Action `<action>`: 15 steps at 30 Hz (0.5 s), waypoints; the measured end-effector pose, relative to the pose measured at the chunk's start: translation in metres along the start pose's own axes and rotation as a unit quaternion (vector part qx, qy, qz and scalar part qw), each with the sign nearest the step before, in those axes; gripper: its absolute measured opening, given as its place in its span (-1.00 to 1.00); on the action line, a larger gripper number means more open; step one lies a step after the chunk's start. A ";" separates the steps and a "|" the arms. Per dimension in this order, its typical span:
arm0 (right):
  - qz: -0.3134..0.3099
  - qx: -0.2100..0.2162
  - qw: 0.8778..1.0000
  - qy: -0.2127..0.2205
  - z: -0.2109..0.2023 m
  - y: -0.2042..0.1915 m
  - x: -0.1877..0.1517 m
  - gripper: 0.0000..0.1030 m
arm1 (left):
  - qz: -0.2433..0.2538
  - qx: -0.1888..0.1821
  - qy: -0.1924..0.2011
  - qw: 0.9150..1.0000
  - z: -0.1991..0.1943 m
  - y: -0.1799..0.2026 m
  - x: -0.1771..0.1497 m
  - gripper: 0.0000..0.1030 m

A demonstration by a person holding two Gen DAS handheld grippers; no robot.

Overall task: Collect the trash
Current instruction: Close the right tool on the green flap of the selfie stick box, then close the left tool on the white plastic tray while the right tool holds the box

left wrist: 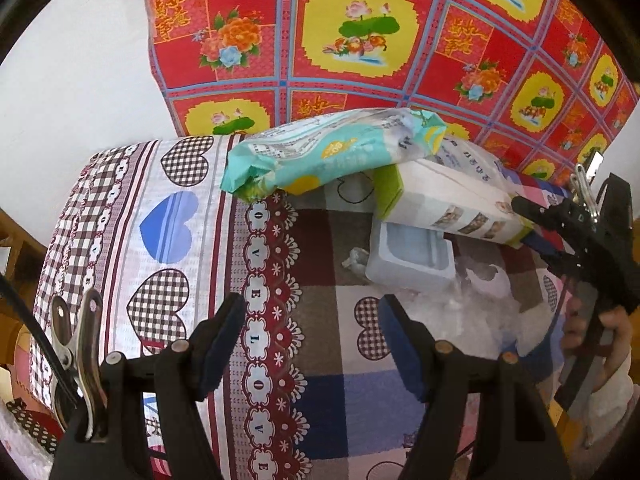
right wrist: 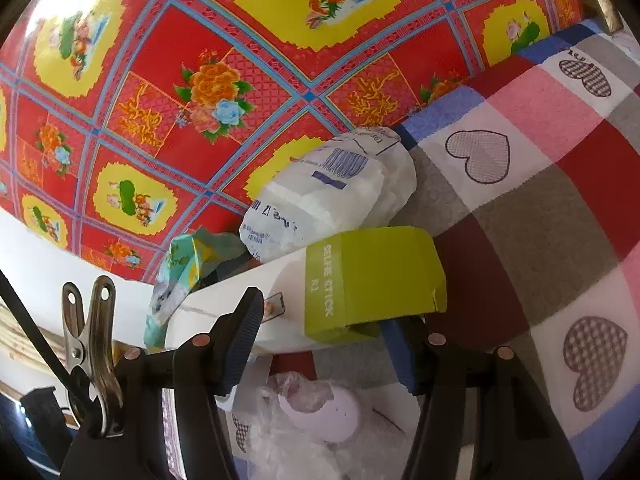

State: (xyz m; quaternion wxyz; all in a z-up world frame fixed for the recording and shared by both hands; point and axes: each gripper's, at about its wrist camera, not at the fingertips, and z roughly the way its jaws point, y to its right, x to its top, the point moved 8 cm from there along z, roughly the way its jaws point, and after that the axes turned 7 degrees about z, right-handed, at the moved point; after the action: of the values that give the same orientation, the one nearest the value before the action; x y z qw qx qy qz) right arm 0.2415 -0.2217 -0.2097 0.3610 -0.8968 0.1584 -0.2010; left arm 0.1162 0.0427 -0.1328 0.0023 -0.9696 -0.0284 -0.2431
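A white box with green ends lies tilted on a white foam tray on the patchwork bed cover. My right gripper straddles the box at one end with its jaws apart, and I see no pad pressing on it. A teal wipes pack rests on the box's far end. A white printed bag lies behind. A broken eggshell sits on clear plastic. My left gripper hangs open and empty above the cover.
A red and yellow flowered mat stands against the wall behind the pile. A small crumpled scrap lies left of the tray. A hand holds the right gripper's handle. The cover's rolled edge drops off at the left.
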 end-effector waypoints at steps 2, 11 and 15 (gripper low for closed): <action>0.006 0.010 1.000 -0.008 0.002 -0.002 0.000 -0.10 | -0.001 0.004 0.000 1.000 -0.001 -0.001 -0.001 0.41; -0.032 0.095 0.995 0.002 -0.032 -0.042 0.001 -0.81 | -0.002 0.008 0.001 1.000 0.001 0.001 0.000 0.41; -0.057 0.117 0.991 0.017 -0.057 -0.064 0.003 -0.88 | 0.010 0.003 0.003 1.000 0.004 0.009 0.005 0.41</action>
State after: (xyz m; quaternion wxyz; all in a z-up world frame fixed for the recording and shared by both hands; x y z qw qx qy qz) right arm 0.2258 -0.2118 -0.1264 0.4488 -0.8521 0.0888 -0.2540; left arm 0.1229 0.0342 -0.1338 0.0075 -0.9692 -0.0193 -0.2455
